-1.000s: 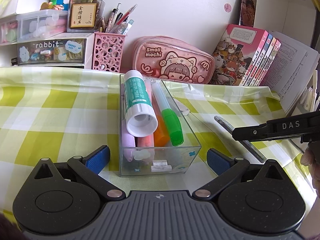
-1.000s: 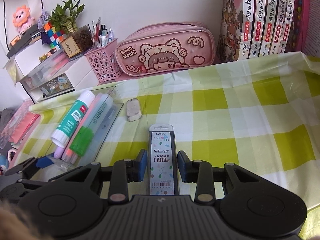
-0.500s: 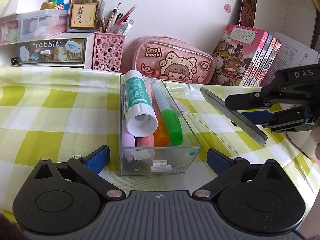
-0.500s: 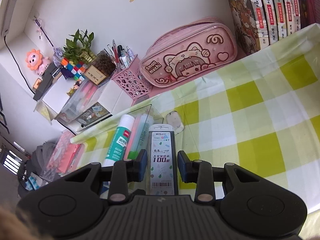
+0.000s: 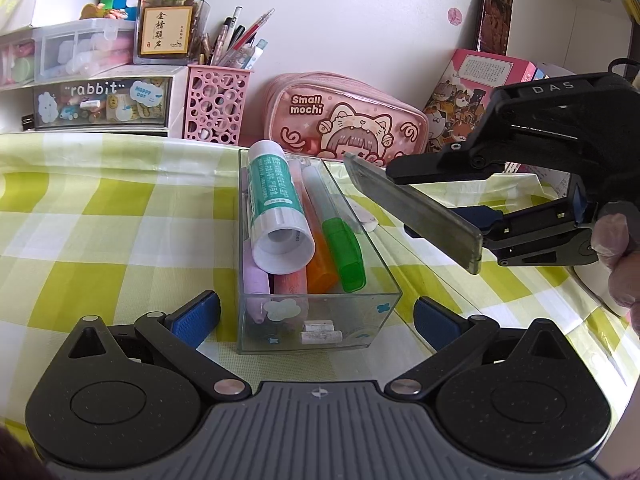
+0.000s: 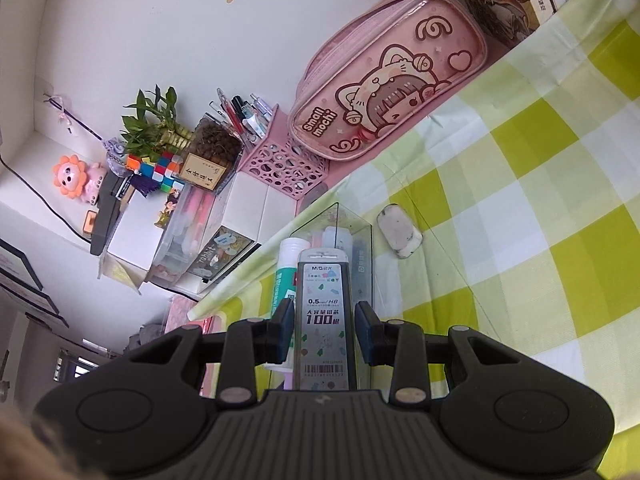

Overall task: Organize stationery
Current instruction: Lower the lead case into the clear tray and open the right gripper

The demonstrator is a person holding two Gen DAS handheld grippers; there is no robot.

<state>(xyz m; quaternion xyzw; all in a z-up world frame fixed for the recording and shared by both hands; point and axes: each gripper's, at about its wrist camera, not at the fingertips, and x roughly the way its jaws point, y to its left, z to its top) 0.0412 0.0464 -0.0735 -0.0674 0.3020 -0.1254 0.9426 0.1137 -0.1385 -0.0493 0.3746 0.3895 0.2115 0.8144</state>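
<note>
clear organizer box (image 5: pixel 256 320) (markers inside), right gripper (image 6: pixel 322 330) gripping lead case (image 6: pixel 323 320)

Yellow-green checked tablecloth (image 5: pixel 100 216), pink pencil case (image 5: pixel 344 120), green-labelled glue stick (image 5: pixel 276 200).

A flat, clear pencil-lead case (image 6: pixel 323 320) with a grey printed label and a barcode is clamped between the pads of the right tongs (image 6: pixel 323 330), lifted off the bench and tilted above the right side of the clear organizer box (image 5: pixel 316 320). That box stands between the wide-apart fingers of the left tongs (image 5: pixel 316 314), holding a white-and-green glue stick (image 5: pixel 276 208), a green-capped highlighter (image 5: pixel 340 248), and orange, pink and lilac markers. A worn eraser (image 6: pixel 400 232) lies just beyond the box.
</note>
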